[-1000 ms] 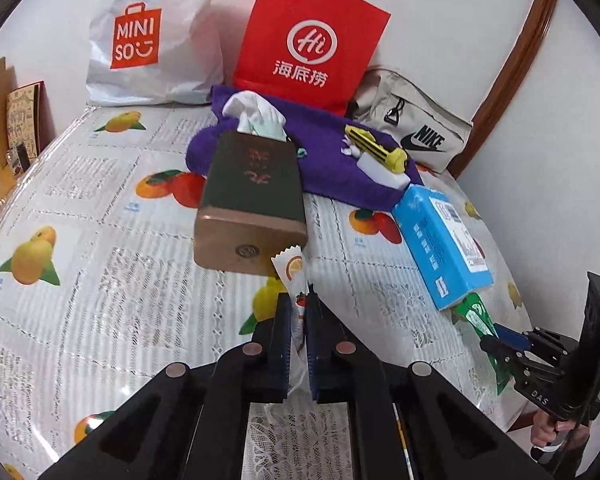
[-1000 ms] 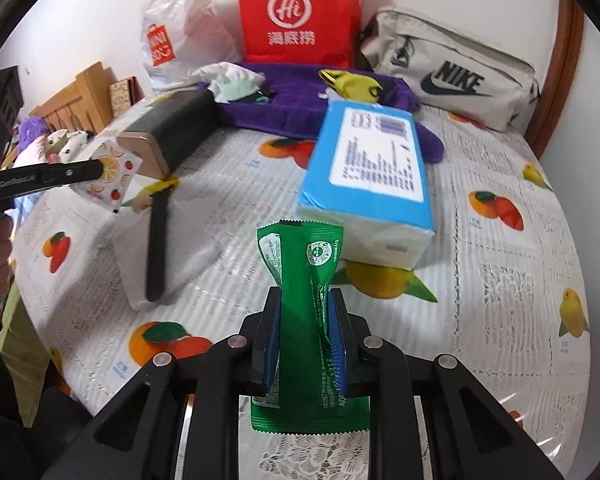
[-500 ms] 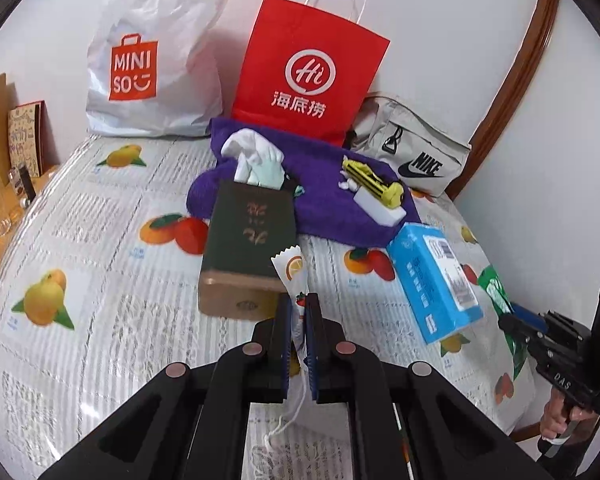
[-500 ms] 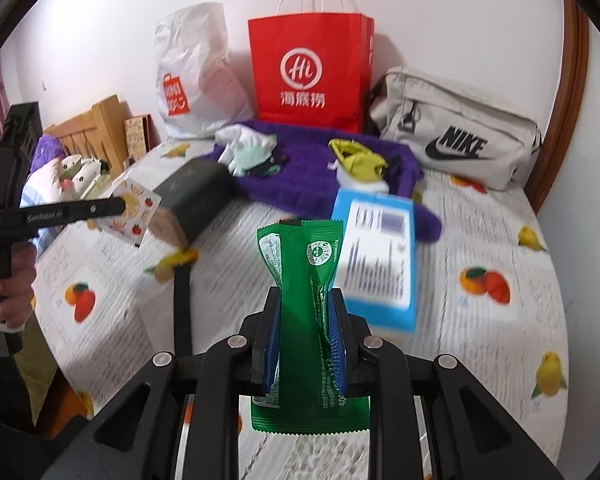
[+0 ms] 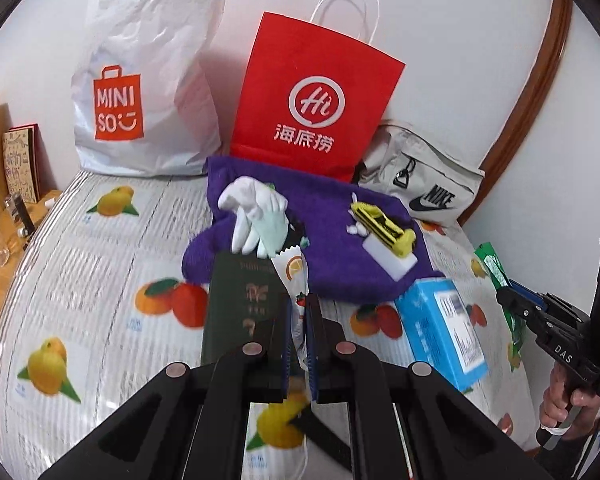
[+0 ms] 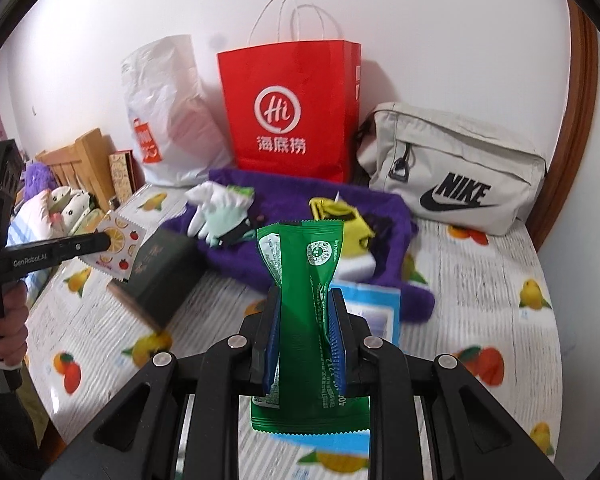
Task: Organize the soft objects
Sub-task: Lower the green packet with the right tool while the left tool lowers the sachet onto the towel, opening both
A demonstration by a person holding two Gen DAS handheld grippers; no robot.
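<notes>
step: carrying both packets above table | left gripper [image 5: 297,320] jaws clamped on fruit-print sachet [image 5: 293,270] | right gripper [image 6: 304,332] jaws clamped on green packet [image 6: 306,276], frame centre | next: likely pick a drop spot, maybe red bag [image 6: 290,108] upper centre

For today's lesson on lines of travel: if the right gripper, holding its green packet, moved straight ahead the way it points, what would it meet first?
Probably the blue tissue pack lying just beyond the right gripper and its green packet, then the purple towel; depth is unclear.
</notes>
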